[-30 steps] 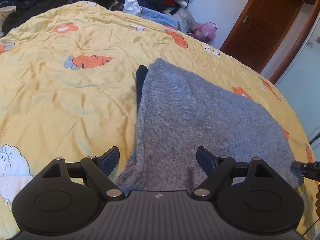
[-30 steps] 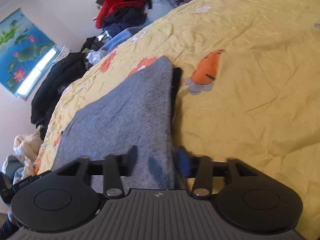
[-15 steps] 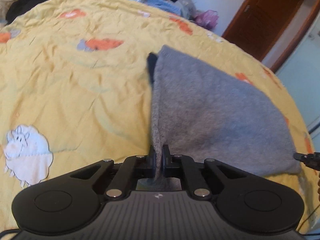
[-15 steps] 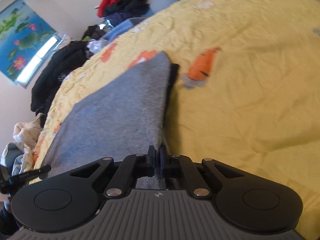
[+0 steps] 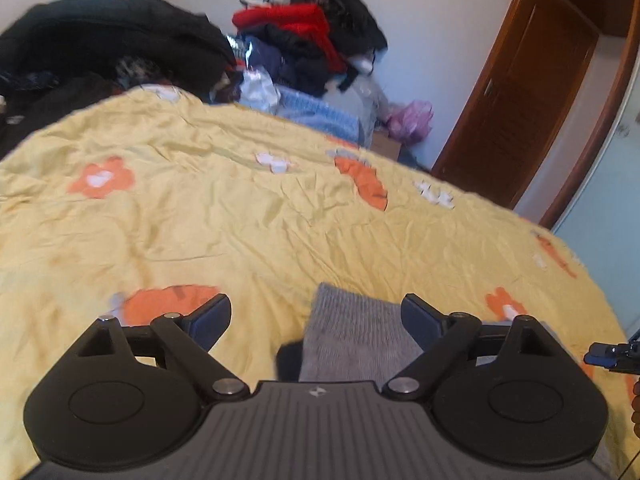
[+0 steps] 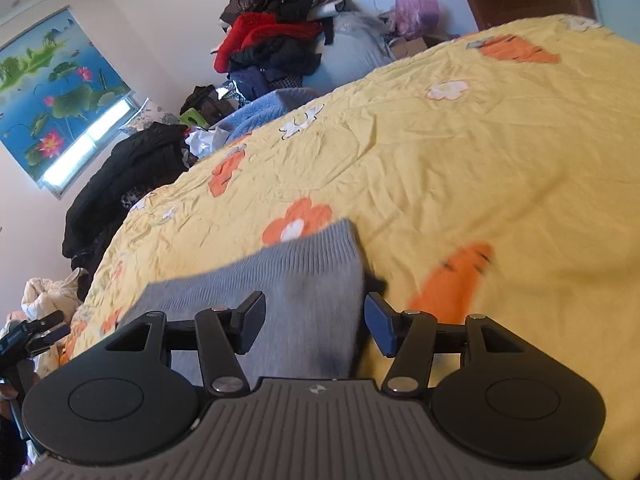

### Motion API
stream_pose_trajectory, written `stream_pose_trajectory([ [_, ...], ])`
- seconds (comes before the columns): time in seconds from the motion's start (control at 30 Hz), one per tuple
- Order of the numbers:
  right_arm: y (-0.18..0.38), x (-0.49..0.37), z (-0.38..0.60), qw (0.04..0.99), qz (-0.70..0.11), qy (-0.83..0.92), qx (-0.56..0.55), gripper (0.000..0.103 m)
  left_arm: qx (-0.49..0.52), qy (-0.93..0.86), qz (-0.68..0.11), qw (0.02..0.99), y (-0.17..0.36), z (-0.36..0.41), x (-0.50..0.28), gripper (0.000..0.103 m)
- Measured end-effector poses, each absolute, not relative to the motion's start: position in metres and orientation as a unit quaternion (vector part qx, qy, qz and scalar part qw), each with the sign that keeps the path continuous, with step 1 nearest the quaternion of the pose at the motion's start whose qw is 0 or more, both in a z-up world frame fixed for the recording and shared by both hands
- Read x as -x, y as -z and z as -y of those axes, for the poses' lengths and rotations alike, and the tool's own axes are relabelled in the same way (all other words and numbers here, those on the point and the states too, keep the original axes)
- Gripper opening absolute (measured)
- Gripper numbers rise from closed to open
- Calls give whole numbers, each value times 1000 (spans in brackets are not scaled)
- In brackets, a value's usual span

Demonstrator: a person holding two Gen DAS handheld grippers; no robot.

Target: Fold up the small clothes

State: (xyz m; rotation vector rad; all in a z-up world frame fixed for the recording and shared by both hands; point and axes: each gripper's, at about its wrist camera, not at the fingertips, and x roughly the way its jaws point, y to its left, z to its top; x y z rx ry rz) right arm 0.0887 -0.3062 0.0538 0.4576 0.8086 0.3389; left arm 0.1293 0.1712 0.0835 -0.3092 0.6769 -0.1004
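Yellow bedspread (image 5: 248,216) carries a grey knit garment (image 6: 304,280).

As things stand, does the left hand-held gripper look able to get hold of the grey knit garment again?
Probably yes. The left hand-held gripper is open, and the ribbed end of the grey knit garment lies on the yellow bedspread between its fingers with nothing over it. Closing should catch the fabric.

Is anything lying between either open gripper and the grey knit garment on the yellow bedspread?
Nothing visible. The grey knit garment lies directly ahead of the right gripper and left gripper, both open, on the yellow flower-print bedspread.
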Motion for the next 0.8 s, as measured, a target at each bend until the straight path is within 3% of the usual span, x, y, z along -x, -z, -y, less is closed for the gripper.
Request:
stream_pose_trajectory([
  [0.23,-22,-167,275,870,-428,-151,-194,60,98,43,-412,905,-27,-126,-203,87],
  [0.3,-18,-171,271,862,-429,-169,-211,60,53,35,-393,917,-24,-116,-197,50],
  [0.33,-19,-172,268,856,-434,-180,-216,49,36,32,-390,920,-24,-115,-195,22],
  [0.4,-16,-173,262,848,-448,-190,-208,16,34,35,-387,921,-24,-116,-193,10],
  [0.43,-16,-172,261,853,-443,-189,-201,16,21,32,-384,923,-26,-116,-192,6],
  [0.6,-39,-159,268,872,-388,-194,-226,16,5,-6,-372,928,-34,-138,-179,5],
  [0.8,-12,-170,272,866,-410,-166,-234,16,13,-19,-379,925,-30,-147,-177,5],
])
